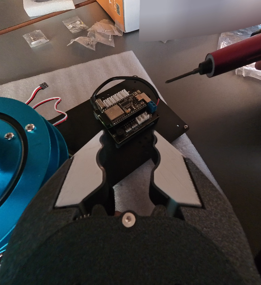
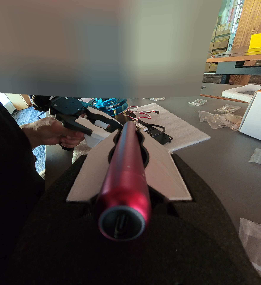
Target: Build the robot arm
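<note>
Red screwdriver (image 2: 125, 177) fills the near right wrist view, clamped lengthwise between the right gripper (image 2: 129, 131) jaws, bit (image 1: 182, 76) in the air just right of the circuit board (image 1: 125, 112), not touching. Grey table (image 1: 219, 123) carries white foam sheet (image 1: 80, 74); on it a black plate (image 1: 169, 117) with the blue ringed base (image 1: 34, 154) at left and the board stacked mid-plate. Left gripper (image 1: 127, 134) jaws spread wide, empty, tips hovering by the board's near edge. Judgement: brace the plate, keep the bit square to any screw. Small parts bags (image 1: 96, 35) lie far.
</note>
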Motion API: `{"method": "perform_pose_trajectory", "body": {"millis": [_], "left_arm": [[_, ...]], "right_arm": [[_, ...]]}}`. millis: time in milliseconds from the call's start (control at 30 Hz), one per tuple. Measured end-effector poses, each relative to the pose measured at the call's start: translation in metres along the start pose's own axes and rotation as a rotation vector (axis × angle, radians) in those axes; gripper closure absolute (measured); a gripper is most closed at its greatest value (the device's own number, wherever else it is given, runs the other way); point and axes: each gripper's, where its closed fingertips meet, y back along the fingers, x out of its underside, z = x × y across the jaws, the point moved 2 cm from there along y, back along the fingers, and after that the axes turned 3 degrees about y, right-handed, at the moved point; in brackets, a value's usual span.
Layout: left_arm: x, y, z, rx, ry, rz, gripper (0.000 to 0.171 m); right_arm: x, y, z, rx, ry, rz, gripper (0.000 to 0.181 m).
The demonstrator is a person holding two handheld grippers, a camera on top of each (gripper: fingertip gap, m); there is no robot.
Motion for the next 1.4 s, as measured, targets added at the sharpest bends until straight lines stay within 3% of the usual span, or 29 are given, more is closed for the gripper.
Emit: {"method": "perform_pose_trajectory", "body": {"millis": [1400], "left_arm": [[-0.002, 0.004, 0.003, -0.018, 0.020, -0.032, 0.124]], "right_arm": [[-0.002, 0.006, -0.012, 0.053, -0.045, -0.021, 0.161]]}}
